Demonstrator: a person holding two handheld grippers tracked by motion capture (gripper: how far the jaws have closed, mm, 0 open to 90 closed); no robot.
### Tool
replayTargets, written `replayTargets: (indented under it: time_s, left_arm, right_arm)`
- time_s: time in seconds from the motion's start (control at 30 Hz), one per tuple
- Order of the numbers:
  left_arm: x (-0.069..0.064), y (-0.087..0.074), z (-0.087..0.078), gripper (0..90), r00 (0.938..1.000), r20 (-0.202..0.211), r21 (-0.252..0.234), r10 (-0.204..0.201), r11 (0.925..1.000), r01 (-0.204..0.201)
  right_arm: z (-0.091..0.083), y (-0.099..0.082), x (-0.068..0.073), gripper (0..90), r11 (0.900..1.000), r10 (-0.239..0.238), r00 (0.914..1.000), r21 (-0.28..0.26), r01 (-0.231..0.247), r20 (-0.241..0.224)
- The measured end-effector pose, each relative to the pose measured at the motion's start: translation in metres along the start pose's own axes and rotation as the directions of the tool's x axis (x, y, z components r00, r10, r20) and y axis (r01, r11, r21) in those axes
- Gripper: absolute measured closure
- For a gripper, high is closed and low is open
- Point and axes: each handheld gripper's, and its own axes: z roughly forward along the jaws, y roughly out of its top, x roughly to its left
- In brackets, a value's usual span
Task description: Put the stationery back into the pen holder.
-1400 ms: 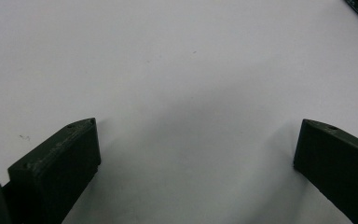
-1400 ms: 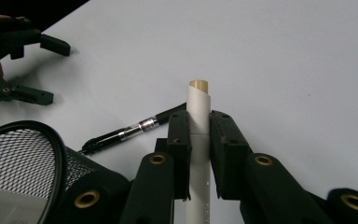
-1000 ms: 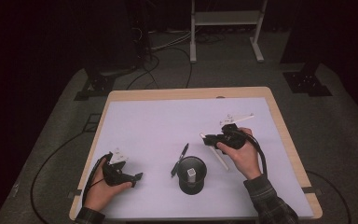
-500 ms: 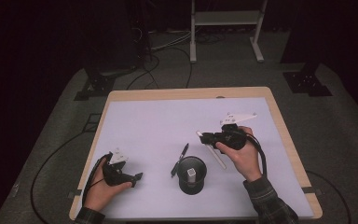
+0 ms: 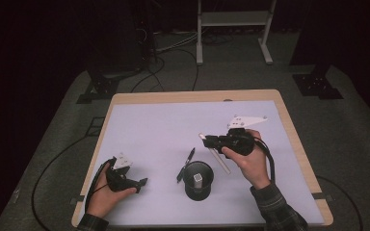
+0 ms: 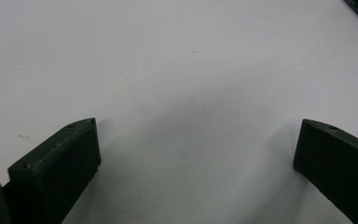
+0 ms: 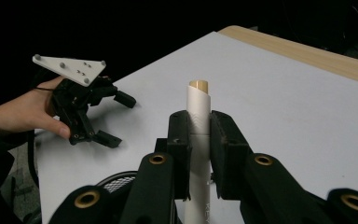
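My left tongs rest low on the near left of the table, jaws spread wide with nothing between them. Just right of them stands the black mesh cup, a black pen lying on the table against its left side. Beyond the cup, my right tongs are clamped on a white pen, held off the table with its tan tip pointing left.

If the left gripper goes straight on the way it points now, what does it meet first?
Probably the black mesh pen cup. The left gripper rests low on the white table cover, fingers open and pointing toward the cup. The black pen lies slightly beyond that line, though depth is uncertain.
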Motion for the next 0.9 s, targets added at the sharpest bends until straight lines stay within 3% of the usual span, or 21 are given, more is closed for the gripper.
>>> replayTargets:
  time_s: [0.9]
  left_arm:
    - [0.000,0.000,0.000,0.0,1.0000,-0.001,-0.002,-0.001,1.0000,0.001]
  right_arm:
    - [0.012,0.019,0.028,78.2,0.9966,-0.063,0.9961,-0.058,0.059,-0.061]
